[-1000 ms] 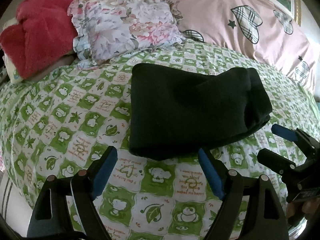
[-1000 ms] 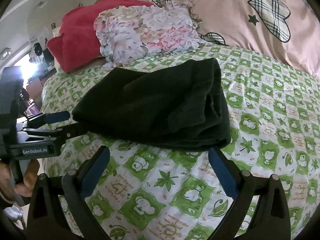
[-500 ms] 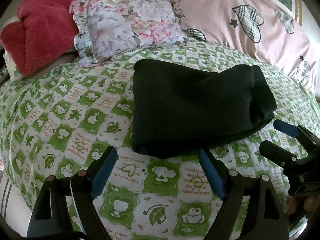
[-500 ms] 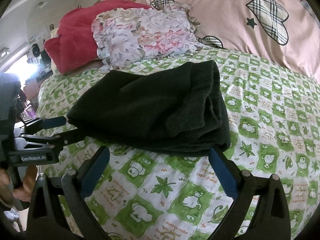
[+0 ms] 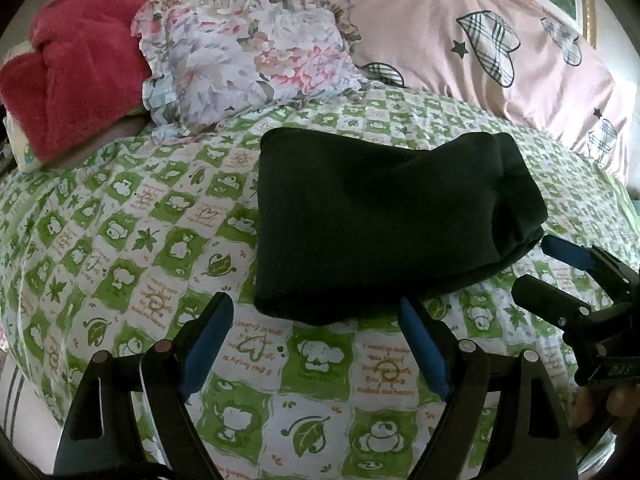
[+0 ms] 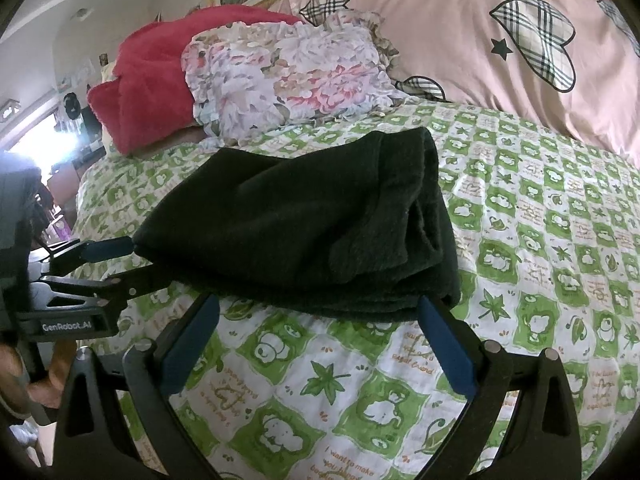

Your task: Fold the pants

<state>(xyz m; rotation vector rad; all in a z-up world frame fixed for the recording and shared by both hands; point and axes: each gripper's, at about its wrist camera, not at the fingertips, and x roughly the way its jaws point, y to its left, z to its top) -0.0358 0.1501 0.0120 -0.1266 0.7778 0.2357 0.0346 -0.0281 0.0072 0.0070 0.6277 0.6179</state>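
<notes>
pants (image 5: 380, 220) folded on bedspread (image 5: 120, 220) | both claws apparently spread, empty

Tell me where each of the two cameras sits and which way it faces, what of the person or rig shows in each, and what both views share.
Left wrist: rides on the left gripper, looking forward over the green-patterned bedspread at the folded black pants; its own open fingers show, plus the right gripper at right.
Right wrist: rides on the right gripper, facing the pants from their other end; its open fingers show, with the left gripper at left.
Shared: pants, floral pillow, red blanket, pink duvet.
</notes>
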